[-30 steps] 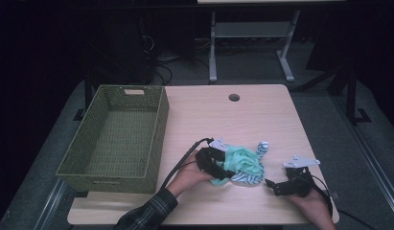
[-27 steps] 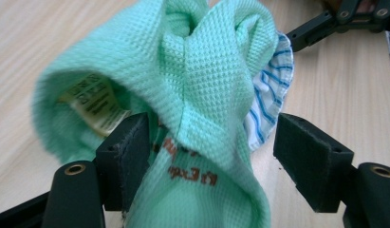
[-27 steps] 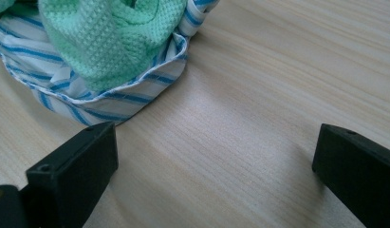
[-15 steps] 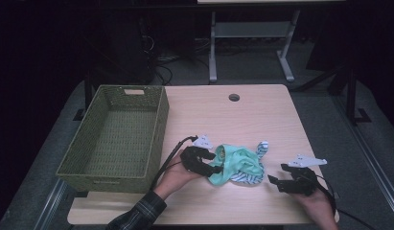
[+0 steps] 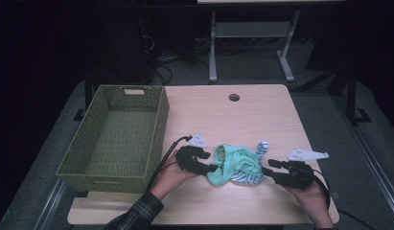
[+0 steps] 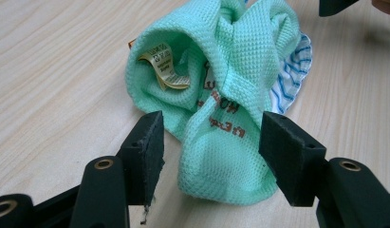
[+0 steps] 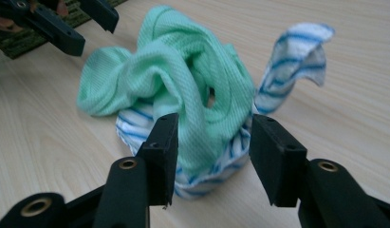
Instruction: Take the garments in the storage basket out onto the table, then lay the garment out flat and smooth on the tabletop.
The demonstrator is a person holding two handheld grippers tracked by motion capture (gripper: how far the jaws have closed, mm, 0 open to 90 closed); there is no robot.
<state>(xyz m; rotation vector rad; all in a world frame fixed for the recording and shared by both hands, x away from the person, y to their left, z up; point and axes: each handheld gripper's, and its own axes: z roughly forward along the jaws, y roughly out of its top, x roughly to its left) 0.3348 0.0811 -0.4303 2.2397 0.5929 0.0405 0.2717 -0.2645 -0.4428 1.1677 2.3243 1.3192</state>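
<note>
Left gripper [image 6: 209, 156] half open around a fold of the green cloth [image 6: 221, 95], pads not yet pressing. Right gripper [image 7: 211, 152] just been closing, astride the bundle from the other side where the striped cloth [image 7: 292, 61] peeks out beneath, a gap at each pad. Bundle crumpled near the table's [image 5: 223, 120] front edge. Wicker basket [image 5: 113, 134] at left empty. Gripping, lifting and probably binning all left to do.

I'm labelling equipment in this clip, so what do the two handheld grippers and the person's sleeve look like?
Both are black. The left gripper and right gripper each have two blocky square-ended jaws with brass-coloured rivets, a pale grey three-cornered plate on top, and a trailing black cable. The left forearm wears a dark plaid sleeve.
</note>
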